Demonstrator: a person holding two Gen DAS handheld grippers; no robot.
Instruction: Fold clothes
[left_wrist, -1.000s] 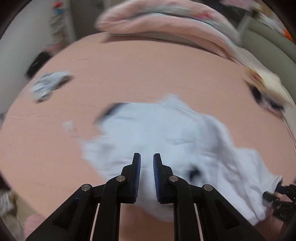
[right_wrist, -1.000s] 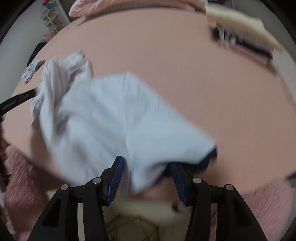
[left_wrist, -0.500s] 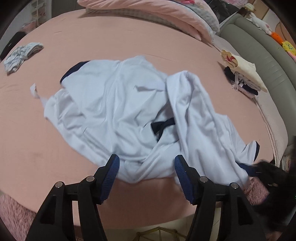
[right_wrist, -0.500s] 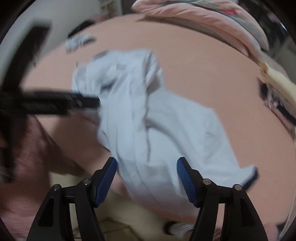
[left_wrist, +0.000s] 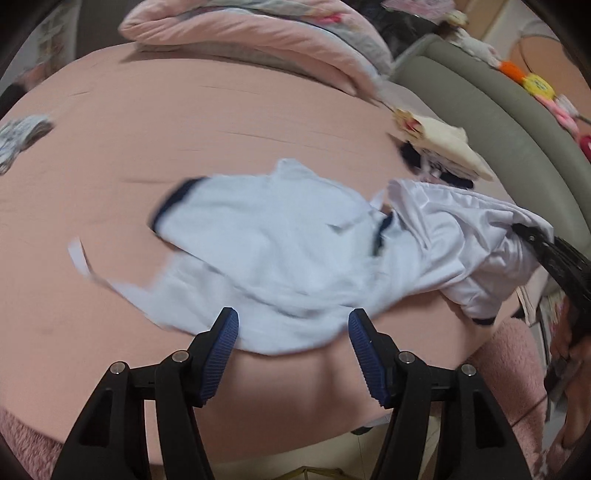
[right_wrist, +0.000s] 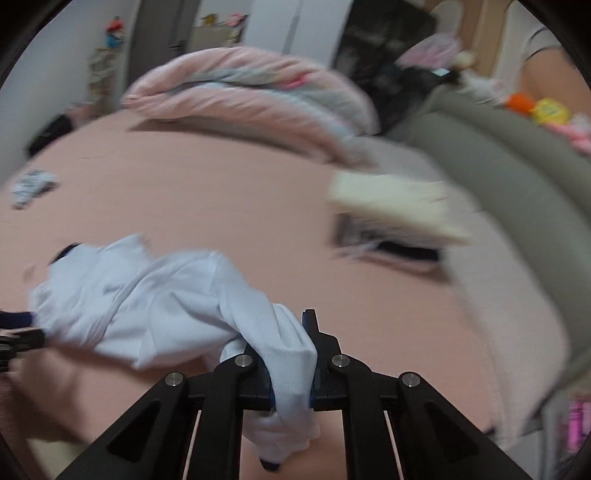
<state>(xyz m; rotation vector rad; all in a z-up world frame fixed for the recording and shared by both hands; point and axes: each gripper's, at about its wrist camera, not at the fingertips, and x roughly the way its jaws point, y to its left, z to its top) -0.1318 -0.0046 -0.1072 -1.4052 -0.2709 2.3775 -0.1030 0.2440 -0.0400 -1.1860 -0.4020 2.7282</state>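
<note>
A crumpled white shirt (left_wrist: 288, 251) with dark navy trim lies on the pink bed sheet (left_wrist: 184, 122). My left gripper (left_wrist: 293, 317) stands open over the near hem; cloth lies between its fingertips, but the pads do not press it. My right gripper (right_wrist: 286, 343) has its jaws closing on a bunched end of the shirt (right_wrist: 147, 302), lifted off the sheet. In the left wrist view the right gripper (left_wrist: 517, 229) holds the raised right end. The left gripper (right_wrist: 18, 332) shows at the left edge of the right wrist view.
A folded stack of clothes (left_wrist: 443, 147) topped with cream cloth sits at the far right, beside a grey-green cushioned bed frame (left_wrist: 498, 110). A rolled pink quilt (left_wrist: 240, 37) lies at the back. A small patterned garment (left_wrist: 18, 136) lies far left. A fuzzy pink blanket (left_wrist: 509, 350) covers the near edge.
The right gripper has shut on one end of the shirt and lifted it. The left gripper opened a second ago and has stayed wide. The shirt has been drawn out to the right.
</note>
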